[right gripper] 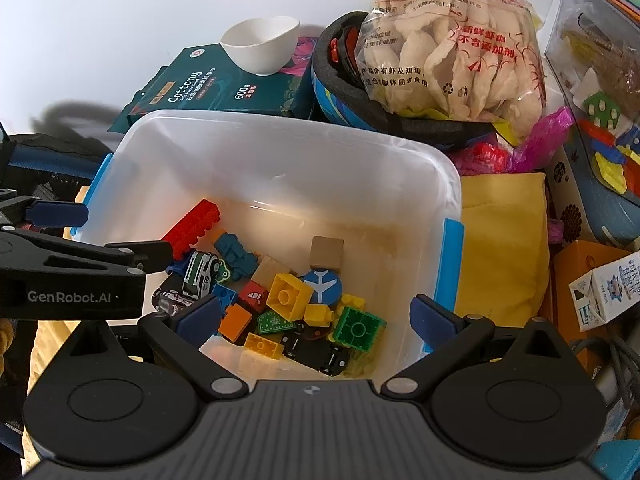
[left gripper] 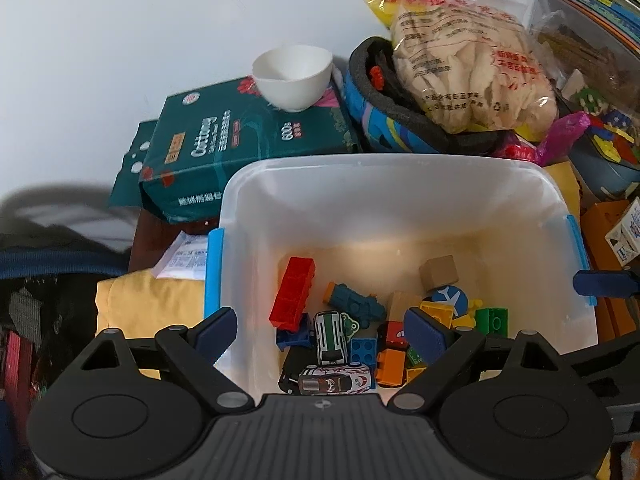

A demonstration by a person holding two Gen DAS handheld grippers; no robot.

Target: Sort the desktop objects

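A translucent white bin (left gripper: 380,160) with blue latches holds a heap of toys: a long red brick (left gripper: 292,296), a teal toy (left gripper: 354,302), two toy cars (left gripper: 330,336), a wooden cube (left gripper: 438,272), a blue airplane disc (left gripper: 450,298) and several coloured bricks. My left gripper (left gripper: 322,332) hangs open over the bin's near left part, with nothing held. My right gripper (right gripper: 316,318) is open too, above the yellow brick (right gripper: 288,294) and green brick (right gripper: 358,328) in the bin (right gripper: 280,128). One left finger (right gripper: 60,214) shows at the bin's left latch.
Behind the bin a white bowl (left gripper: 294,78) sits on a teal Cottony pack (left gripper: 240,140). A bag of crackers (right gripper: 448,52) rests in a blue helmet (right gripper: 340,92). Yellow cloth (right gripper: 500,240), a milk carton (right gripper: 604,292) and a clear toy box (right gripper: 600,100) crowd the right.
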